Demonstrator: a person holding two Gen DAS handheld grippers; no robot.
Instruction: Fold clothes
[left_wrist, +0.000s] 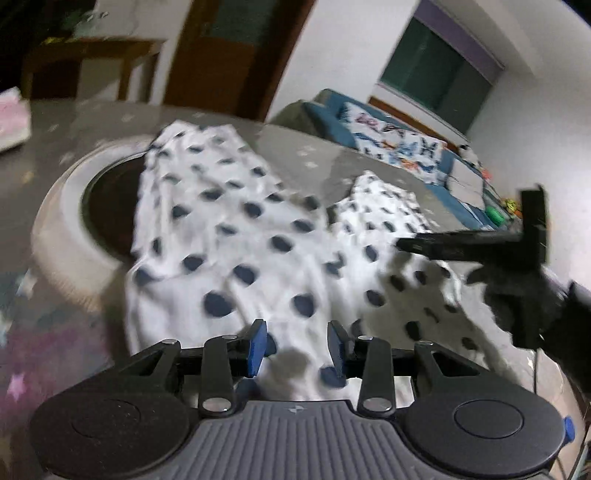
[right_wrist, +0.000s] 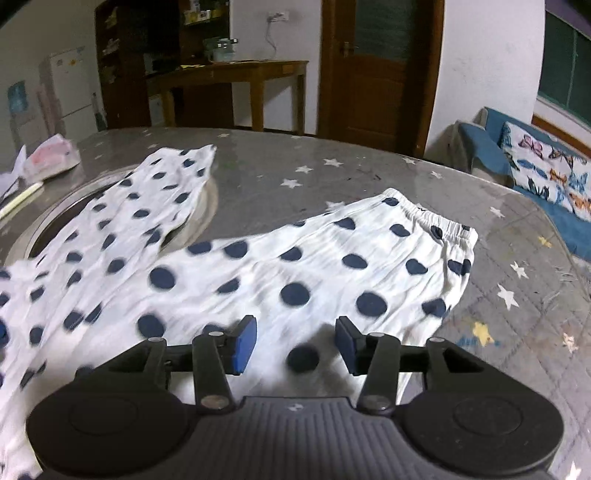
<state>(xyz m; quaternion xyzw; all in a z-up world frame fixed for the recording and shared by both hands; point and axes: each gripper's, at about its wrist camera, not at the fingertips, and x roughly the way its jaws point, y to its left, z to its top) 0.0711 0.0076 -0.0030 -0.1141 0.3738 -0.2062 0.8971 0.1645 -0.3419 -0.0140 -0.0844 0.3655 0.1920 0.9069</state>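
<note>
Polka-dot pants lie spread across the counter; left hand-held gripper and right hand-held gripper both hover spread apart, pinching nothing.

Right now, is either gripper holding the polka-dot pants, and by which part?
Nothing is held. The left gripper and right gripper both stand open over the polka-dot pants, with only loose cloth showing between the pads.

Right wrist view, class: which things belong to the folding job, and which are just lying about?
Job:
polka-dot trousers
left hand-held gripper
right hand-held gripper

Lying about:
pink-and-white bag
butterfly cushion
wooden side table
</note>
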